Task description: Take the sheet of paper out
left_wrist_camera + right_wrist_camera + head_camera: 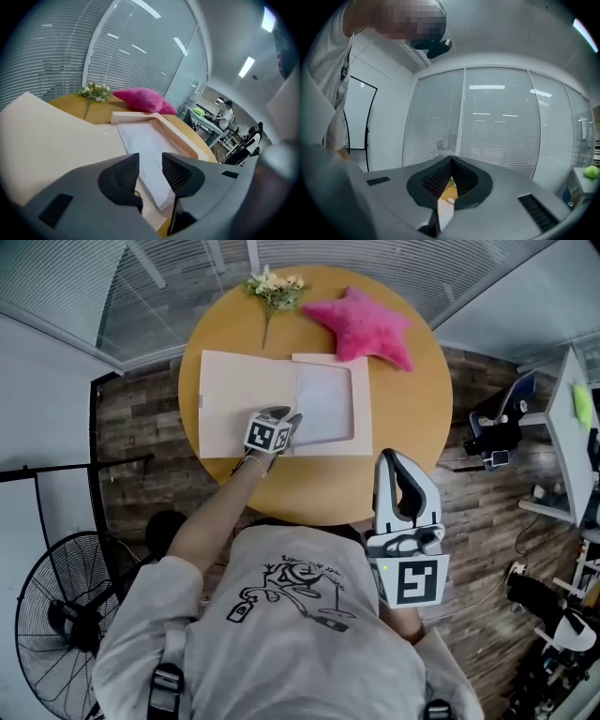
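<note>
A white sheet of paper (325, 407) (143, 140) lies in the shallow right half of an open beige folder (244, 395) (51, 140) on the round wooden table (412, 399). My left gripper (289, 418) (151, 165) is tilted down over the folder's near edge, at the sheet's near left corner. Its jaws stand apart and the pads press on nothing; the sheet shows in the gap beyond them. My right gripper (394, 460) (451, 174) hangs close to the person's body off the table's near right edge, shut and empty.
A pink star-shaped cushion (363, 324) (143, 99) and a small bunch of flowers (275, 287) (95, 92) lie at the table's far side. A floor fan (52, 624) stands at the lower left, and desks with gear (567, 427) at the right.
</note>
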Motion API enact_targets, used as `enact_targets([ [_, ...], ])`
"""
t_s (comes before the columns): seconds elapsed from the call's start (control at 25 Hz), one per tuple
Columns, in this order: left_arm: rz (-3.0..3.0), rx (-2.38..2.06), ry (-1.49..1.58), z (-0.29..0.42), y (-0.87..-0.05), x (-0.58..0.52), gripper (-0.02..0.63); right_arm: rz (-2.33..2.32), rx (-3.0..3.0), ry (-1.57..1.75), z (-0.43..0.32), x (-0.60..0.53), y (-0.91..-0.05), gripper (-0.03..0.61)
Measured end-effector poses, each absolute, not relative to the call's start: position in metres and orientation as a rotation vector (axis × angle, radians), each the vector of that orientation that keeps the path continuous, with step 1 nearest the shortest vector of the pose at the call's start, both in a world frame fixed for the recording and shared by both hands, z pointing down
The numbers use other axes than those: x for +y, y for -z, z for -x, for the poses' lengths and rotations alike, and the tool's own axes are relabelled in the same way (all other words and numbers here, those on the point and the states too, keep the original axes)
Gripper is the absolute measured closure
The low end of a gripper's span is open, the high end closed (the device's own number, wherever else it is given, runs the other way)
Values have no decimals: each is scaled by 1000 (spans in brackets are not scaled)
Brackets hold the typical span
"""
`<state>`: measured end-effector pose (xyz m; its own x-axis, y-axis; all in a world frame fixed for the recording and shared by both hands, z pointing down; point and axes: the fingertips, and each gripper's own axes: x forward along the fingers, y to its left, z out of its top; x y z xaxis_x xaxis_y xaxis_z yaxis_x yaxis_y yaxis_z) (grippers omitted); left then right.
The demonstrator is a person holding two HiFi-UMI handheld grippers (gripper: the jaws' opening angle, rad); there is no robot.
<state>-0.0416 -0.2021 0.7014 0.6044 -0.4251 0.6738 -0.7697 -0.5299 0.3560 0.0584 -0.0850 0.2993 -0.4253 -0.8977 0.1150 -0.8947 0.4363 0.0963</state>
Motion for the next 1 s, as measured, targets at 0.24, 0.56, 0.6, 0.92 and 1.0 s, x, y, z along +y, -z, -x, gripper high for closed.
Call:
enact_targets([
  [0.24,-2127,-904,-730,33,-728,-208,436,-1598,-2527,16,-63,-90,-302,571],
  [0.56,-2024,-853,-748,20,-751,-212,403,-1605,-2543,7,-66,-99,-301,570],
  [0.6,-2013,-836,-754,17,-754,-211,400,-1607,-2538,1,-68,-100,-303,570],
  [0.92,-1901,-796,-702,5,-768,-217,391,-1612,-2494,-25,-78,-108,-309,570],
  [1.0,-1894,-774,-677,1,-767,-218,423,-1616,-2495,-21,-79,-109,-309,571],
])
